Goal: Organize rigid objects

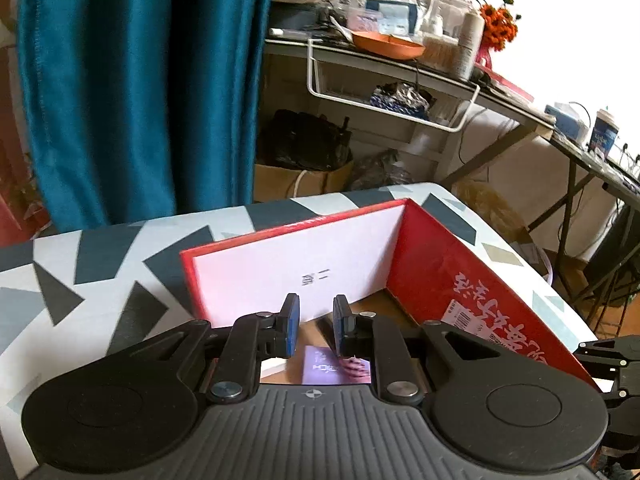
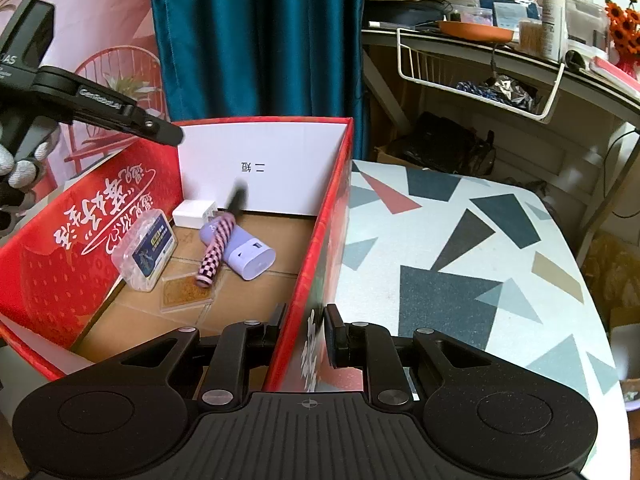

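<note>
Right now your right claw [image 2: 306, 338] straddles the right-hand wall of the red box [image 2: 320, 216]: one finger sits inside, the other outside, with the cardboard between them. The outer pad stands a little off the wall, so you cannot tell from this view whether it is pinching or only bracketing it. Your left claw [image 1: 316, 326] hovers over the box interior, its blue pads slightly parted with nothing between them; under it lies a purple printed card [image 1: 336, 364], partly hidden by the fingers. From the right wrist view your left tool [image 2: 108, 108] reaches in over the far-left corner of the box, tilted downward, held in a gloved hand [image 2: 20, 160].

The box rests on the worktop [image 2: 480, 280], which wears a cloth of grey, black and red triangles. Inside, on the brown floor, a clear plastic case [image 2: 146, 252] leans against the left wall, a white block [image 2: 194, 213] sits at the back wall, a lilac device [image 2: 248, 254] lies near the middle with a pink-and-black checked stick [image 2: 216, 252] across it, and a flat cork-coloured tile [image 2: 186, 292] lies in front.
</note>
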### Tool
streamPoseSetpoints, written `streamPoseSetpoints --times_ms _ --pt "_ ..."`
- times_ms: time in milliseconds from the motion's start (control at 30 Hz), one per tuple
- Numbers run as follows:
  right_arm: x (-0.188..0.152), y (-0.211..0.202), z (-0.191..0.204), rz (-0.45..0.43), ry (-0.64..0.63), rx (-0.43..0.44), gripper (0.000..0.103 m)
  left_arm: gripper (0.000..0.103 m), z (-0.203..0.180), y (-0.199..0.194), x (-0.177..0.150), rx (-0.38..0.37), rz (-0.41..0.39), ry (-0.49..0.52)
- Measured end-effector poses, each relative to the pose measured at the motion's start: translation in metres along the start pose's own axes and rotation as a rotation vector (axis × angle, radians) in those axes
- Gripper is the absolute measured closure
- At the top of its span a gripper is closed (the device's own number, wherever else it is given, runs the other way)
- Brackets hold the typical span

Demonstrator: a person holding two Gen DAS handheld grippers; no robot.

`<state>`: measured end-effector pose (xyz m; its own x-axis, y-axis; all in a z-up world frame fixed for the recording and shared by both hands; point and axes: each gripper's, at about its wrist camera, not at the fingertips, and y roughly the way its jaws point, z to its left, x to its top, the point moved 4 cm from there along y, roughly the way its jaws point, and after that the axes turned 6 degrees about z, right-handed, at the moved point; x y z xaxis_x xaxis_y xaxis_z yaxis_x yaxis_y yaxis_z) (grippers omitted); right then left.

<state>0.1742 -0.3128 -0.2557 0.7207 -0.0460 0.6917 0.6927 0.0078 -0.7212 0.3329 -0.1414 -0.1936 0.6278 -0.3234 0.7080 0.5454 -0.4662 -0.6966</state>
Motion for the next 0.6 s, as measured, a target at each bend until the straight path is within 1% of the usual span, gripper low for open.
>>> streamPoseSetpoints --times_ms 67,133,333,400,500,533,600 --pt "0.000 0.000 0.000 0.000 0.002 0.000 0.086 0.075 0.006 -0.008 0.000 0.013 -0.016 -0.005" --pt "0.000 -0.001 0.000 0.000 0.003 -0.001 0.086 0.071 0.014 -0.017 -0.002 0.031 -0.029 -0.005" --pt "-0.001 -0.001 0.000 0.000 0.008 -0.004 0.086 0.068 0.053 -0.042 -0.018 0.083 -0.030 -0.100" --pt "-0.001 -0.001 0.000 -0.001 0.009 -0.003 0.086 0.065 0.067 -0.048 -0.030 0.106 -0.019 -0.144" --pt "-0.001 -0.001 0.000 -0.001 0.010 -0.002 0.086 0.065 0.084 -0.054 -0.053 0.131 0.015 -0.208" --pt "-0.001 -0.001 0.000 -0.001 0.009 -0.002 0.086 0.065 0.087 -0.056 -0.062 0.132 0.024 -0.223" --pt "-0.001 -0.001 0.000 0.000 0.009 -0.003 0.086 0.062 0.089 -0.059 -0.076 0.119 0.038 -0.244"
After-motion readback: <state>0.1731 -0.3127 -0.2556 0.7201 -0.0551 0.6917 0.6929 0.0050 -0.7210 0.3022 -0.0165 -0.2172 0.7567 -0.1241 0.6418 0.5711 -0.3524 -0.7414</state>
